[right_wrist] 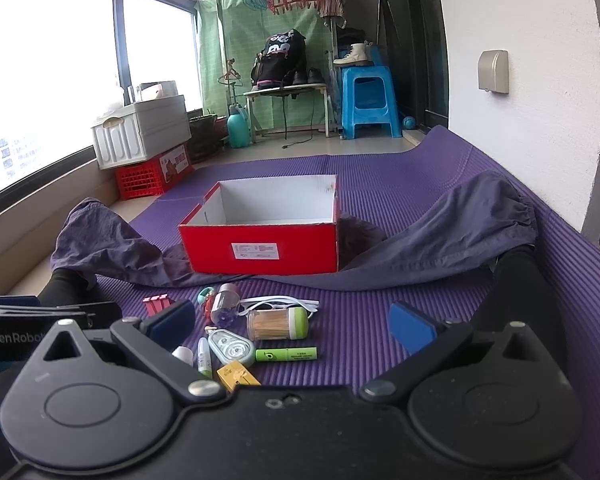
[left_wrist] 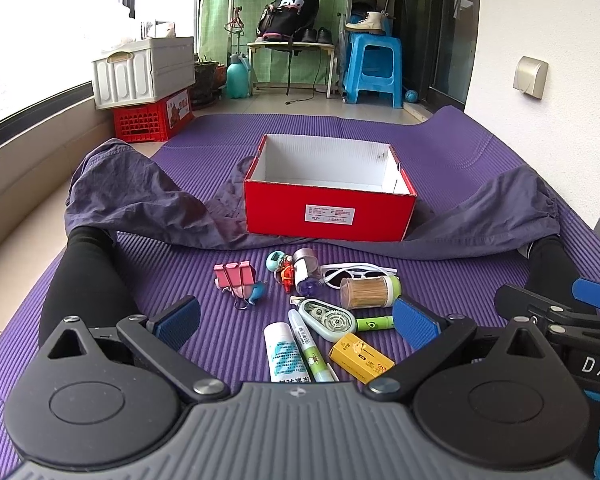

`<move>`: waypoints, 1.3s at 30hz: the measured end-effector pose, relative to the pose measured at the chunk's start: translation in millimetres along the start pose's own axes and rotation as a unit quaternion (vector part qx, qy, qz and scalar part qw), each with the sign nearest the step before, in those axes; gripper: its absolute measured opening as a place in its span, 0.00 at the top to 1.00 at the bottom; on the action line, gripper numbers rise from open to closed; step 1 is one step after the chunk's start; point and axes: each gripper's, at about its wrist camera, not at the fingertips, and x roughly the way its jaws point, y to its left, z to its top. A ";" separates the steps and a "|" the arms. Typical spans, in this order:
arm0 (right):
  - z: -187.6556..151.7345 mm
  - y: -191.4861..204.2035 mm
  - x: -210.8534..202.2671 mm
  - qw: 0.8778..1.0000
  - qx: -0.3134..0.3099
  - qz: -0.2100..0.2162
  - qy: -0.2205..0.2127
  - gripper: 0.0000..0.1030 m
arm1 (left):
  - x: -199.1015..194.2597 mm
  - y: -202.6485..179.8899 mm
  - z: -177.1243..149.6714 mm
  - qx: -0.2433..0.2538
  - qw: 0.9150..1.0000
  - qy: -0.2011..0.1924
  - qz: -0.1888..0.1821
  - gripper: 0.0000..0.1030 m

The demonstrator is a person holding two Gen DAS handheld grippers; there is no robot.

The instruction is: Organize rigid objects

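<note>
An open red box [left_wrist: 329, 210] [right_wrist: 262, 250] with a white, empty inside stands on the purple mat. In front of it lies a pile of small objects: pink binder clips [left_wrist: 234, 278], a toothpick jar [left_wrist: 370, 292] [right_wrist: 278, 323], white sunglasses [left_wrist: 352, 273], a correction tape [left_wrist: 327, 316] [right_wrist: 231, 345], a green highlighter [left_wrist: 374, 323] [right_wrist: 286, 354], a yellow box [left_wrist: 360, 357] [right_wrist: 238, 376], a white tube [left_wrist: 283, 354] and a glue pen [left_wrist: 310, 346]. My left gripper [left_wrist: 296, 324] hovers open over the near side of the pile. My right gripper [right_wrist: 292, 326] is open too, just right of the pile. Neither holds anything.
A person's legs in dark trousers [left_wrist: 140, 196] [right_wrist: 460, 228] spread on either side of the box, black-socked feet [left_wrist: 86, 280] near the pile. White and red crates [left_wrist: 148, 88] stand at the left by the window. A blue stool [left_wrist: 374, 68] and a small table are at the back.
</note>
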 end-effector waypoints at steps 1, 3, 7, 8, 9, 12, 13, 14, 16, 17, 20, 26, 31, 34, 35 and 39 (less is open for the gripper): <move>-0.2 0.0 0.1 1.000 0.000 0.000 0.000 0.00 | -0.2 0.1 -0.1 0.000 1.000 0.000 0.000 0.00; -0.4 0.3 0.1 1.000 0.000 0.000 0.000 0.00 | 0.7 0.4 -1.3 0.000 1.000 0.000 0.000 0.00; -0.8 0.5 0.8 1.000 0.000 -0.001 0.003 0.00 | 4.1 0.6 -6.6 -0.001 1.000 0.004 -0.001 0.00; -1.2 0.5 1.2 1.000 -0.001 -0.001 0.004 0.00 | 5.4 0.8 -8.1 -0.001 1.000 0.006 -0.002 0.00; -1.6 0.6 1.7 1.000 0.000 -0.002 0.005 0.00 | 7.1 1.7 -8.1 -0.002 1.000 0.009 -0.003 0.00; -1.7 0.7 6.4 1.000 -0.002 -0.001 0.010 0.00 | 12.7 2.6 -8.1 -0.003 1.000 0.016 -0.004 0.00; -1.8 0.9 8.0 1.000 -0.002 -0.002 0.011 0.00 | 14.4 3.3 -7.3 -0.004 1.000 0.019 -0.004 0.00; -0.7 0.4 10.0 1.000 -0.002 -0.001 0.014 0.00 | 16.8 4.1 -7.1 -0.004 1.000 0.022 -0.005 0.00; 0.8 0.0 14.7 1.000 -0.005 0.000 0.017 0.00 | 21.5 6.2 -5.8 -0.005 1.000 0.027 -0.004 0.00; 1.9 -0.6 16.5 1.000 -0.006 0.000 0.018 0.00 | 24.8 7.1 -4.8 -0.006 1.000 0.029 -0.003 0.00; 4.3 -1.8 25.9 1.000 -0.014 0.001 0.024 0.00 | 35.4 10.6 -1.2 -0.007 0.999 0.034 0.006 0.00; 5.6 -3.0 56.7 0.998 -0.030 0.016 0.061 0.00 | 70.7 22.1 4.2 -0.017 0.997 0.071 0.016 0.00; 3.1 -0.6 94.3 0.993 -0.051 0.015 0.107 0.04 | 104.8 34.0 3.2 -0.040 0.992 0.118 0.014 0.00; -2.5 -0.6 112.2 0.989 -0.059 0.028 0.132 0.07 | 124.8 36.1 1.2 -0.044 0.989 0.141 0.012 0.00; -6.1 0.3 117.5 0.987 -0.063 0.034 0.142 0.08 | 130.5 35.4 0.2 -0.042 0.988 0.146 0.013 0.00; -23.1 9.1 133.5 0.979 -0.089 0.056 0.174 0.17 | 158.5 27.3 -7.4 -0.037 0.983 0.179 0.015 0.00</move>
